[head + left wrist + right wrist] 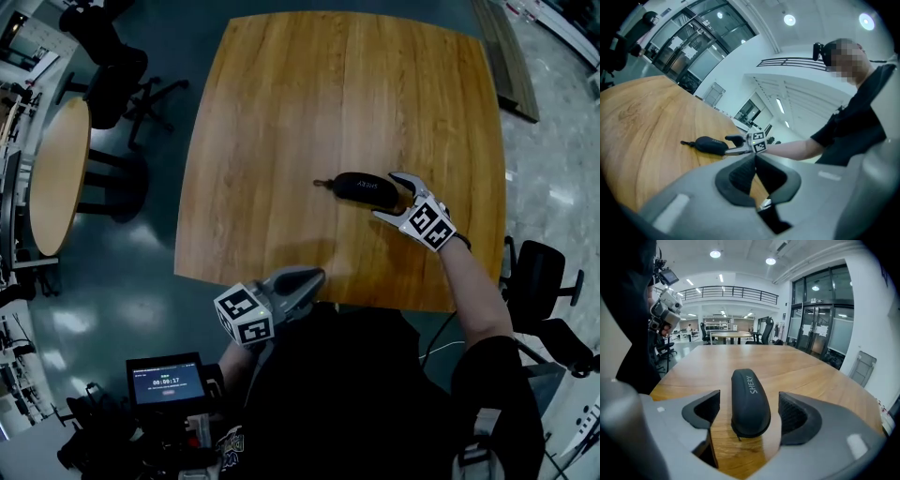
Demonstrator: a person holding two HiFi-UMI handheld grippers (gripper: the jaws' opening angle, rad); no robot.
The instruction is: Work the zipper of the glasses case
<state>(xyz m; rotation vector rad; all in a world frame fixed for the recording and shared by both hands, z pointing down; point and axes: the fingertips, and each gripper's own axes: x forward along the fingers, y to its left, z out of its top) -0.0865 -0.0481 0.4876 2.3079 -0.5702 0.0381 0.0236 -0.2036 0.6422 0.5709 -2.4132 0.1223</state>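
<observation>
**Straddling the glasses case [364,188] with my right claw [752,414]**

The round-cornered wooden surface [281,112] fills most of my head view, and the case is the only thing lying on it. My left claw [754,164] hangs over the near edge of the surface, well apart from the case. Its jaws are pressed together with nothing between them.

My right claw is down at the case, jaws spread wide, one on each side of the near end. In the right gripper view a strip of bare wood shows between each pad and the case, so neither pad is touching it.

The case is dark and oblong, with white lettering on its top. It lies flat on the right part of the surface, long axis pointing away from my right claw. At its far end a small dark pull tab [322,184] sticks out onto the wood. I cannot tell from here whether the zipper is run shut.
</observation>
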